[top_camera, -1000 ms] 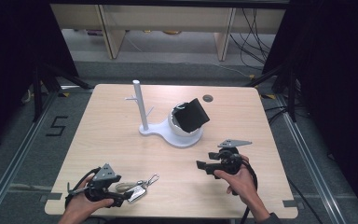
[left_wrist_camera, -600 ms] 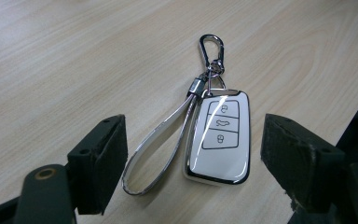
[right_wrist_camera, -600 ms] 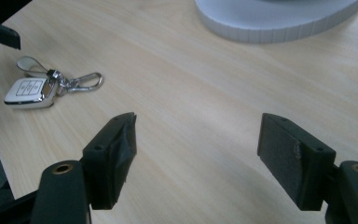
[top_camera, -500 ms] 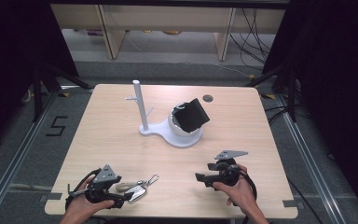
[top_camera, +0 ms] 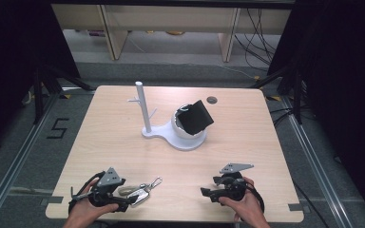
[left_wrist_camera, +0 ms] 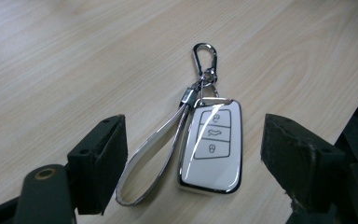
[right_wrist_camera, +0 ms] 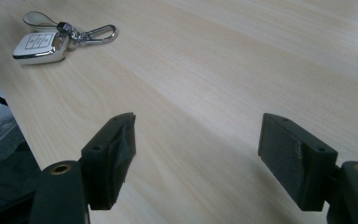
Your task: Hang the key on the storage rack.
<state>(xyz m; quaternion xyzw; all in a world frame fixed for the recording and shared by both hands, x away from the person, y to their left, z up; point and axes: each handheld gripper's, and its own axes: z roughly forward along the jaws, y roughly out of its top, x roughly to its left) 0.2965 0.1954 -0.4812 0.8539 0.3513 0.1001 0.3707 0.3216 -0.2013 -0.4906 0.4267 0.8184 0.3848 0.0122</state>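
Black left gripper (top_camera: 123, 202) and right gripper (top_camera: 208, 192), grey three-cornered top plates.

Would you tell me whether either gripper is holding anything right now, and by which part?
Nothing is held. The car key lies on the table between the left gripper's open jaws, untouched by the pads. The right gripper is open over bare wood.

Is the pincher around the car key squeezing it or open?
Open. The left gripper has its jaws on either side of the car key, with bare table showing in the gaps.
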